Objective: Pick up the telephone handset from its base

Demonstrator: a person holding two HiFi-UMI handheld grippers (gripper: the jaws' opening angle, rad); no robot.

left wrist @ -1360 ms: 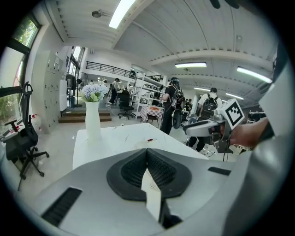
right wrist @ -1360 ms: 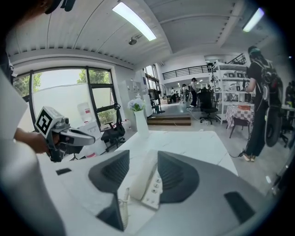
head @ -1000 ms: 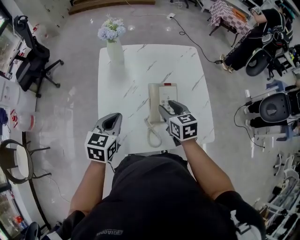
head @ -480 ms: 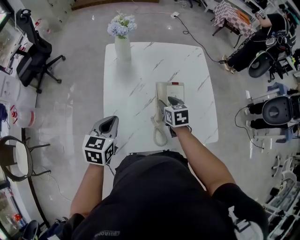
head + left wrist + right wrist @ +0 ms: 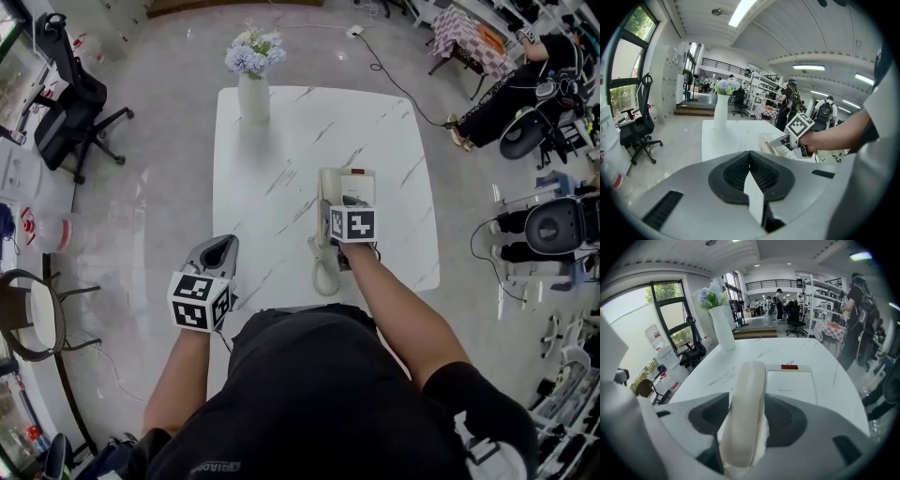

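- Your worktop is a white, grey-veined marble slab with rounded corners.
- A white vase of pale flowers stands upright at its far edge, left of centre.
- The telephone base sits on the near right part, well apart from the vase.
- Its coiled cord lies on the slab at the base's near left corner.
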